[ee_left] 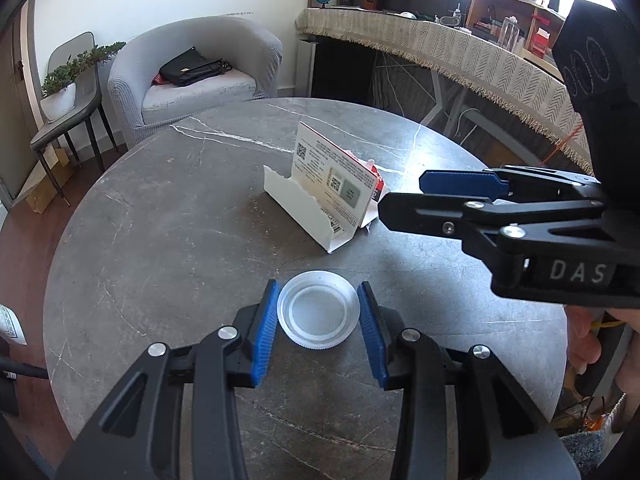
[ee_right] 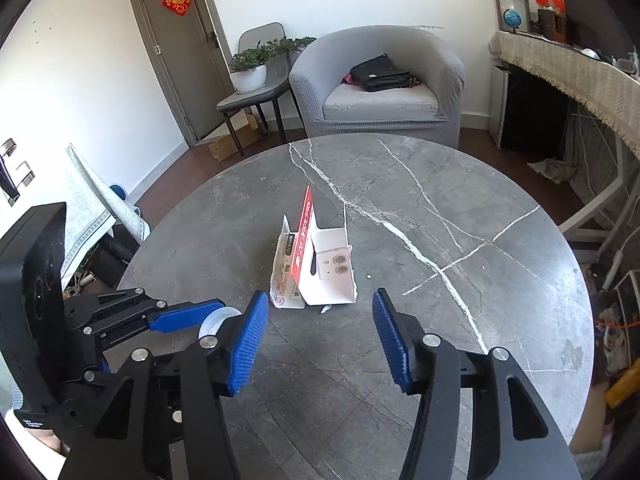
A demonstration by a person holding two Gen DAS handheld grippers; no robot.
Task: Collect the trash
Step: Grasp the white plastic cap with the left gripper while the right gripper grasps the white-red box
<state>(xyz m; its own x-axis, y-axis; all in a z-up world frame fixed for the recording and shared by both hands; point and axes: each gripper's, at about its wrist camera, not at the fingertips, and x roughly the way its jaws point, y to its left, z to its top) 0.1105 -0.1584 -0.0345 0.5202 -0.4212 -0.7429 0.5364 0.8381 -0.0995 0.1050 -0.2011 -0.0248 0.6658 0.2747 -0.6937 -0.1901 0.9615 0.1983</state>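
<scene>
Your left gripper [ee_left: 318, 322] sits low over the round grey marble bench [ee_left: 160, 240] with a clear plastic lid [ee_left: 318, 314] lying flat between its blue pads [ee_left: 266, 332]. The pads stand just beside the lid's rim on either side. The left pad looks to be at the rim and a thin gap shows at the right one, so the lid is bracketed rather than firmly pinched, and it rests on the bench.

Your right gripper [ee_right: 320, 332] hangs spread over bare bench, with nothing between its pads [ee_right: 250, 344]. Just beyond its tips stands a torn white cardboard package [ee_right: 316, 268] with a red printed strip, opened and propped upright near the middle of the bench. A small white scrap [ee_right: 326, 309] lies just in front of it. In the left wrist view the same package [ee_left: 332, 184] shows its printed back face with codes and a jagged torn edge, and the right gripper reaches in from the side, its tips near the package's right end.

Behind the bench stands a grey armchair [ee_right: 380, 84] with a black bag [ee_right: 380, 74] on its seat.
</scene>
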